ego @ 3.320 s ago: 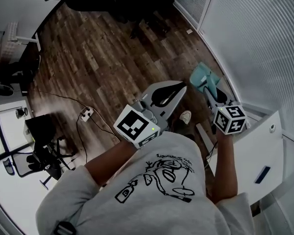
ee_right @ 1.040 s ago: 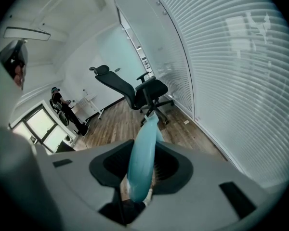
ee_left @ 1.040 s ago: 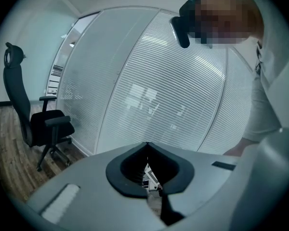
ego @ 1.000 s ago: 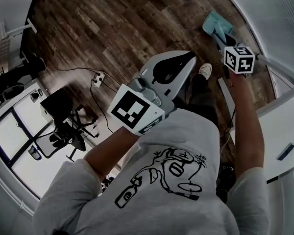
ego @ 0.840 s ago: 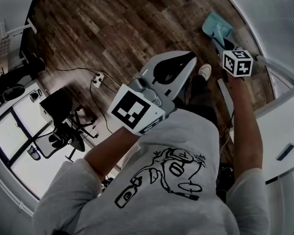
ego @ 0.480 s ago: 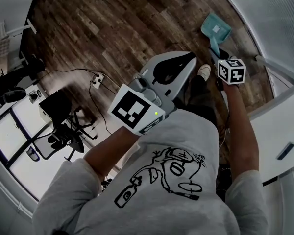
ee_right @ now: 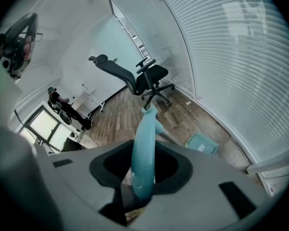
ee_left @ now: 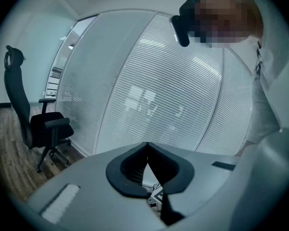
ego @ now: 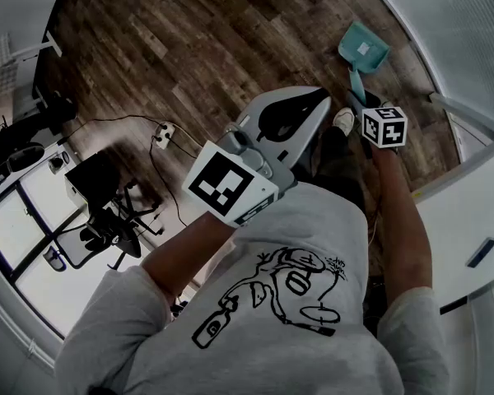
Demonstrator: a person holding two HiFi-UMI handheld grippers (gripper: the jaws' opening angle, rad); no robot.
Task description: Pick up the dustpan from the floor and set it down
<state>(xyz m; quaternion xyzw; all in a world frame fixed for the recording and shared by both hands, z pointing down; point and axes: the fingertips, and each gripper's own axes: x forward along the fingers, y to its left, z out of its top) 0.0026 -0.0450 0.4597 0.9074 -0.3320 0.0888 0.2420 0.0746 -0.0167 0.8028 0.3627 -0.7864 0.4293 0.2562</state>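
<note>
The teal dustpan (ego: 364, 49) is low over the wood floor near the blinds wall; I cannot tell whether it touches the floor. Its teal handle (ee_right: 144, 153) runs back between the jaws of my right gripper (ego: 359, 97), which is shut on it. The pan (ee_right: 202, 142) shows to the right of the handle in the right gripper view. My left gripper (ego: 319, 99) hangs in front of the person's chest, jaws shut (ee_left: 147, 150) with nothing between them, and points toward the blinds.
A glass wall with blinds (ego: 453, 31) runs along the right. A white cabinet (ego: 477, 220) stands at the lower right. The person's shoe (ego: 342, 120) is beside the handle. A power strip with cable (ego: 163, 130) lies on the floor. Office chairs (ee_right: 147, 78) (ee_left: 38, 124) stand further off.
My right gripper has moved down and left in the head view, away from the wall, keeping the dustpan handle in its jaws. More of the pan now shows. The left gripper has stayed put.
</note>
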